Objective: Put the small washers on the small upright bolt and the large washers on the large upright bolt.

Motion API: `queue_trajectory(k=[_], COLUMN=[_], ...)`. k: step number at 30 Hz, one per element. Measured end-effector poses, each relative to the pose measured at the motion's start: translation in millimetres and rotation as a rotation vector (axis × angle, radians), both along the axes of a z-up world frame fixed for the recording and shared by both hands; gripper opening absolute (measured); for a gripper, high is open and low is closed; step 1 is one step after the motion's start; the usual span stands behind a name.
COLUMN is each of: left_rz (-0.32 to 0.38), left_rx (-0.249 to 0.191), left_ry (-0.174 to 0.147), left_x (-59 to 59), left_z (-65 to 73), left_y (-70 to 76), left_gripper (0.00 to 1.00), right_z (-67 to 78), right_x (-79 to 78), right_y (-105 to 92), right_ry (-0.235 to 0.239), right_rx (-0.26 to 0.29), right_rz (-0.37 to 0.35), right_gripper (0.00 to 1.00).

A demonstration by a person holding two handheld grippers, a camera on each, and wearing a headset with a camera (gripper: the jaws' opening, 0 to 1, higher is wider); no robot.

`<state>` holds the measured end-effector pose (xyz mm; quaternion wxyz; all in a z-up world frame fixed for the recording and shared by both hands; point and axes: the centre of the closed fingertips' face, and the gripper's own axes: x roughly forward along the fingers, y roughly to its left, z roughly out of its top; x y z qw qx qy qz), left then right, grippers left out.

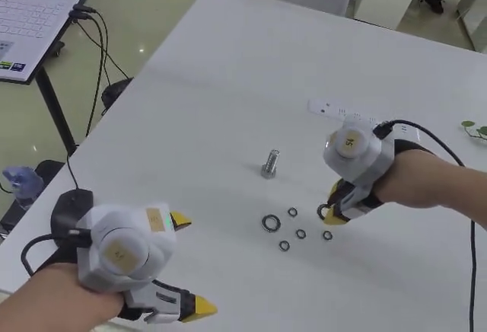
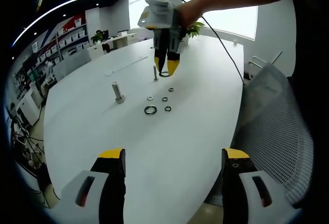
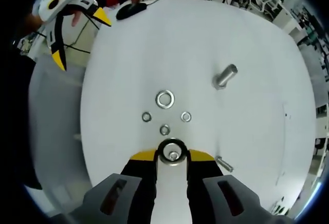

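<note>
Right gripper (image 3: 172, 155) clamped on large washer (image 3: 172, 141), ring pinched between yellow tips, low over tabletop (image 3: 205, 29). Small bolt (image 3: 223, 163) upright, just right of those tips. Large bolt (image 3: 224, 76) upright too, further ahead and to right. Second large washer (image 3: 164, 99) lies flat straight ahead; small washers (image 3: 164, 130) scattered between it and gripper, none touching. Left gripper (image 2: 173, 154) jaws wide apart, nothing between them, washers and bolts well ahead of it.
</note>
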<state>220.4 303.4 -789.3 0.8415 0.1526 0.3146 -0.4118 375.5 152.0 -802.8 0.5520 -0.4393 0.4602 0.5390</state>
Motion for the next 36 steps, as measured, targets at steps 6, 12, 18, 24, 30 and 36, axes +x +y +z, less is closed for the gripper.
queue_trajectory(k=[6,12,18,24,30,36], left_rz=[0.000,0.009,0.016,0.017,0.026,0.027], left_rx=[-0.001,-0.007,-0.009,-0.015,-0.031,-0.017], left_ry=[0.007,0.009,0.012,0.018,0.016,0.018], left_x=[0.6,2.7,6.5,7.8,10.1,13.7], left_z=[-3.5,-4.6,-7.5,-8.8,-9.0,-12.9], left_y=[0.4,2.2,3.8,3.2,3.0,4.7], left_gripper=[0.76,0.76,0.76,0.75,0.75,0.75], right_z=[7.1,16.7,23.7,23.4,22.6,16.6], right_x=[13.7,30.8,40.3,52.2,65.0,74.2], right_y=[11.1,24.5,39.2,49.2,62.3,71.1], right_ry=[-0.012,-0.029,-0.044,-0.046,-0.060,-0.062], right_rx=[0.002,0.010,0.016,0.019,0.028,0.029], right_rz=[0.007,0.012,0.022,0.031,0.027,0.015], right_gripper=[0.21,0.21,0.21,0.21,0.21,0.21])
